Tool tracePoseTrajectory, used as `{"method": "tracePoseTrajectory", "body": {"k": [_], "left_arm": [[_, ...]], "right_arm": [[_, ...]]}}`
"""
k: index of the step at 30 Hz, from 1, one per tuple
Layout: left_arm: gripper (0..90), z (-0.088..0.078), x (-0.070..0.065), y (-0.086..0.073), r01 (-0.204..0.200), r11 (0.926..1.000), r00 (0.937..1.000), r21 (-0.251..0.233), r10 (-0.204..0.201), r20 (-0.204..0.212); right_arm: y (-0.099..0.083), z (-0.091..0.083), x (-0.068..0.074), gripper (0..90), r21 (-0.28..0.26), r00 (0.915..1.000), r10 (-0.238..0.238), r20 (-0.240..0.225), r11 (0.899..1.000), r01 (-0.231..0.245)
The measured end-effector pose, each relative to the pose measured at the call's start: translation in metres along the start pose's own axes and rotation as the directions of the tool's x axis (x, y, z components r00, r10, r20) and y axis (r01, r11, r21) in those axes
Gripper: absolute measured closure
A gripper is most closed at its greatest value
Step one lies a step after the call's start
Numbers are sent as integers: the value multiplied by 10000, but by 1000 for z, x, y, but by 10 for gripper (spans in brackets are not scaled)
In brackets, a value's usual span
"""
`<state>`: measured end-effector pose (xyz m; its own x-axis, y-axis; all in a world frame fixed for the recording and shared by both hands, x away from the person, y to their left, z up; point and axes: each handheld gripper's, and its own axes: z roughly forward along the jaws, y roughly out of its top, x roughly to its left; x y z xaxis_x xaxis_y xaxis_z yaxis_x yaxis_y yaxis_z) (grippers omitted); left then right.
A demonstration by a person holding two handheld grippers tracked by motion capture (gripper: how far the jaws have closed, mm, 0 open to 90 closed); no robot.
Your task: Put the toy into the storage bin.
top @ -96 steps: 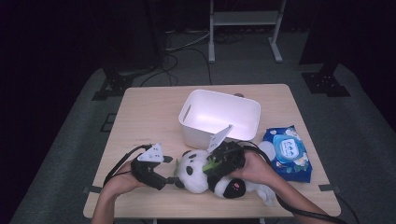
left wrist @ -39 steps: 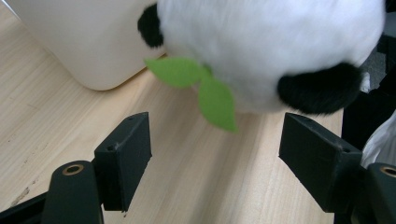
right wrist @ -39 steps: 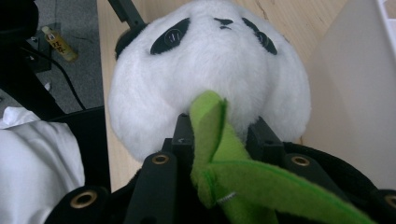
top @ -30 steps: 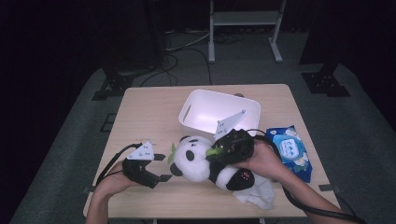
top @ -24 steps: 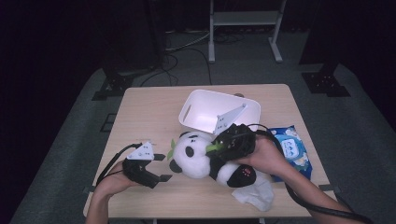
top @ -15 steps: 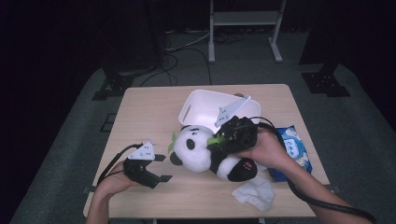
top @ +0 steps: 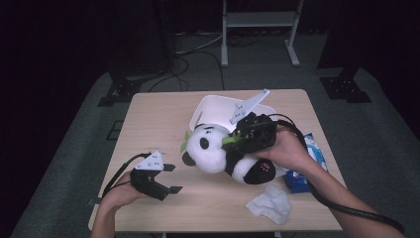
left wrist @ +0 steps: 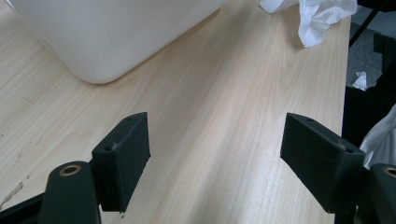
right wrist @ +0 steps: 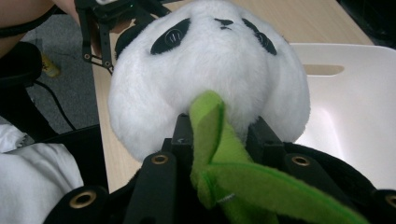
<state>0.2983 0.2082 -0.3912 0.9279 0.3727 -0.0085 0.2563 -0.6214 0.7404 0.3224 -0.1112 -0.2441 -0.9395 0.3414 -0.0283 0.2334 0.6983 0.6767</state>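
Left claw (top: 168,178): jaws apart, holding nothing, low over the pale wooden desk (top: 163,119) at 8 o'clock.
Right claw (top: 233,141): clamped on the black-and-white plush panda (top: 218,153), mid-desk.
Advice: lift it clear of the white plastic bin's (top: 208,106) rim at 12 o'clock.

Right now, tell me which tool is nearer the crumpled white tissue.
Right. The right tool grips the panda just above and beyond the tissue. The left tool sits open near the table's opposite front corner, farther off.
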Motion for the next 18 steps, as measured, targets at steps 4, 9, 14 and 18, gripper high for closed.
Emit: {"method": "tracePoseTrajectory", "body": {"k": [4,9,14,18], "left_arm": [[225,1,1,-1,68,10000,10000,6,-68,-14],[225,-1,1,-2,19,10000,10000,-21,-20,-23],[221,-4,2,-2,55,10000,10000,-69,-56,-49],[218,-4,2,-2,50,9999,10000,-87,-51,-53]], "right_arm": [[5,-6,-5,678,34,9999,-15,103,10000,15],[10,-11,-11,678,39,9997,11,264,10000,-12],[14,-15,-19,678,129,9991,117,406,9998,-123],[15,-19,-26,677,95,9986,136,520,9999,-141]]}}
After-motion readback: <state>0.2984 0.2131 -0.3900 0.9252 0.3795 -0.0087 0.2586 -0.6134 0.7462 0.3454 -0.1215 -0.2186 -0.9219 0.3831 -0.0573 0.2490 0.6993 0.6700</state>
